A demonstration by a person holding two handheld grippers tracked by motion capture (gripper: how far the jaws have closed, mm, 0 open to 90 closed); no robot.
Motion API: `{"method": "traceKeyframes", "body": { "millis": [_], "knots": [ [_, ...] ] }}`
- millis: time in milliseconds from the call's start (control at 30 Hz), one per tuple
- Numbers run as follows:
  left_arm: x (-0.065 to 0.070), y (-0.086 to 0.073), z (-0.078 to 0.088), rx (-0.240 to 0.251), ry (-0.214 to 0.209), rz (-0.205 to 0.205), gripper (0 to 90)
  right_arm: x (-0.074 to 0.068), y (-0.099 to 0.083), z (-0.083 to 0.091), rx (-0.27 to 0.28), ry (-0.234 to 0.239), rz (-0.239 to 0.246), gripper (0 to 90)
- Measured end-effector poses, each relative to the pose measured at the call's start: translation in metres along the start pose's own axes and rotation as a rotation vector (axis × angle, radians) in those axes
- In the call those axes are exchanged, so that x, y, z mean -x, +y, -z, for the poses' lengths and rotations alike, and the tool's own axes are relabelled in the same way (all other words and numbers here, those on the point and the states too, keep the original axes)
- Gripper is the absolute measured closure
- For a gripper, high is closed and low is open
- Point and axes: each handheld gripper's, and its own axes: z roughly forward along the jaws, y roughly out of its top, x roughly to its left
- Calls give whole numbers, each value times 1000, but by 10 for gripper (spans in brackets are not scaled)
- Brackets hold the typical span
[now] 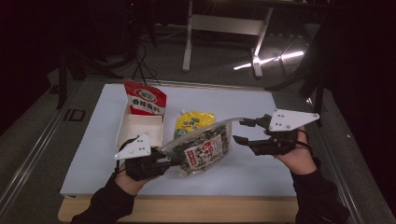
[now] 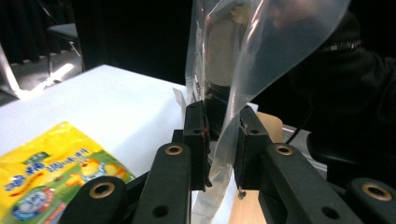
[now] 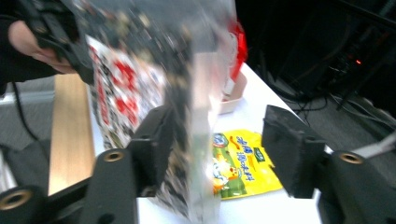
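Observation:
A clear bag of dark snack pieces with a red-and-white label (image 1: 205,148) hangs tilted over the white mat. My left gripper (image 1: 164,161) is shut on its lower left plastic edge; in the left gripper view the jaws pinch the clear film (image 2: 261,56) around my left gripper's midpoint (image 2: 219,126). My right gripper (image 1: 240,130) stands open at the bag's upper right corner. In the right gripper view the bag (image 3: 140,70) lies between the spread jaws, against the left one, around my right gripper's midpoint (image 3: 224,140). The other hand with the left gripper (image 3: 51,32) holds the bag's far end.
A yellow packet (image 1: 194,122) (image 2: 51,172) (image 3: 238,163) lies flat on the mat behind the bag. A red packet (image 1: 145,99) (image 3: 239,42) leans in a white box (image 1: 140,127) at the back left. The white mat (image 1: 93,140) ends at a wooden table edge (image 1: 187,210).

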Motion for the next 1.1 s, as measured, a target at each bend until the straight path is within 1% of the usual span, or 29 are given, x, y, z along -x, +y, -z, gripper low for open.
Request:
{"method": "traceKeyframes", "body": {
  "millis": [33, 133, 233, 333, 433, 500, 600, 667, 733, 800, 833, 900, 1067, 1100],
  "knots": [
    [-1, 2, 3, 0, 7, -1, 795, 1, -4, -1, 1, 1, -18, 369],
    [-5, 8, 13, 2, 35, -16, 795, 3, -15, -3, 11, -6, -52, 300],
    [-10, 13, 23, 9, 65, -18, 795, 6, -25, -5, 25, 3, -101, 280],
    [-14, 16, 33, 17, 94, -10, 795, 9, -34, -7, 32, 11, -135, 260],
    [-20, 18, 42, 25, 128, -6, 796, 9, -42, -9, 35, 8, -154, 238],
    [-24, 18, 48, 32, 144, 2, 795, 9, -47, -9, 43, 14, -172, 226],
    [-29, 19, 58, 36, 178, 0, 795, 10, -53, -10, 56, 21, -194, 202],
    [-33, 20, 65, 30, 208, -2, 795, 10, -56, -12, 55, 17, -197, 172],
    [-39, 20, 73, 32, 237, 6, 795, 10, -59, -14, 55, 33, -211, 150],
    [-44, 20, 81, 32, 269, 7, 795, 10, -62, -15, 54, 36, -200, 133],
    [-47, 20, 85, 32, 279, 11, 795, 10, -63, -16, 54, 45, -201, 136],
    [-52, 20, 91, 22, 313, 1, 795, 10, -66, -17, 64, 49, -214, 138],
    [-66, 19, 103, -10, 354, 5, 795, 11, -73, -21, 51, 42, -227, 140],
    [-69, 18, 104, -18, 360, 4, 795, 11, -75, -22, 48, 47, -230, 140]
  ]
}}
